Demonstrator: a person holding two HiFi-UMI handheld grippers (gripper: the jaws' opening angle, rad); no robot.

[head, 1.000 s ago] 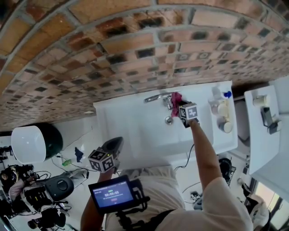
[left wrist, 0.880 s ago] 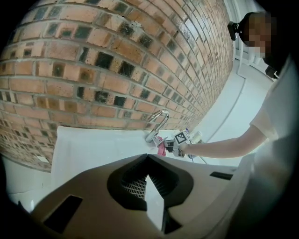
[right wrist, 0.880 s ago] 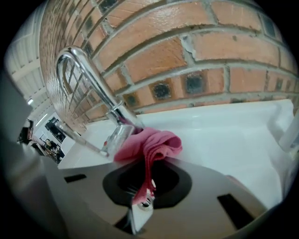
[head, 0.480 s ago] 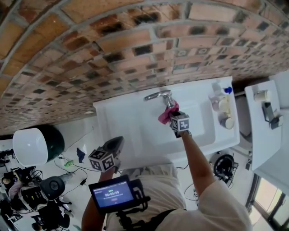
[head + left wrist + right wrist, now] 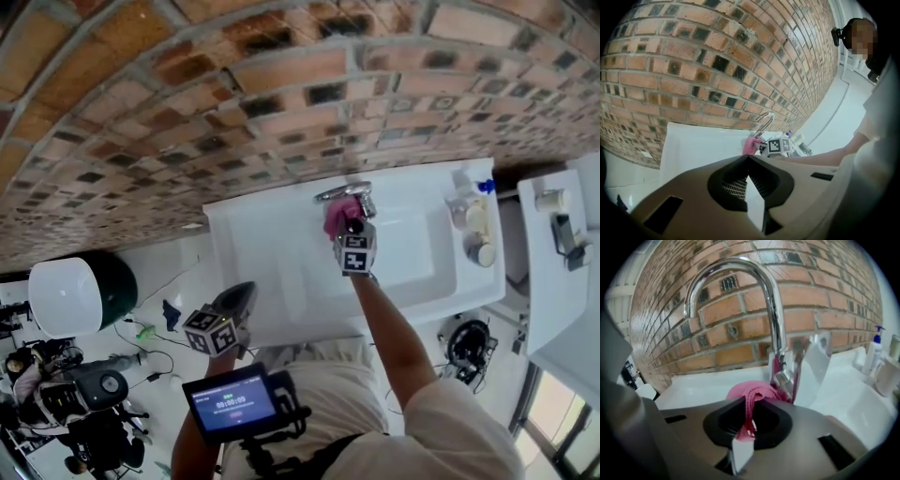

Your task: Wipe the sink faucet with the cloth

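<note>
Brick wall (image 5: 281, 84) behind, white sink (image 5: 253, 244) set against it, bottles (image 5: 473, 225) grouped at its right end. Chrome gooseneck faucet (image 5: 342, 192) stands at the back edge of the basin. Right gripper (image 5: 347, 228) reaches in over the basin, jaws pinched hard on a fold of the pink cloth (image 5: 336, 216). In the right gripper view the cloth (image 5: 752, 394) bunches out ahead of the tips and lies up against the lower stem of the faucet (image 5: 771, 301), just beside the handle. Change noted: a second ago the cloth sat at the right side of the faucet base, half a second ago it had dropped away over the basin, clear of the metal, and now it is back against the stem under the spout, more to the left. Reads as repeated strokes round the base, so wiping looks under way. The arch of the spout appears not yet reached. Left gripper (image 5: 239, 300) is held low near the person's body, well apart from the sink, tips closed together on nothing (image 5: 747, 161); it plays no part.
</note>
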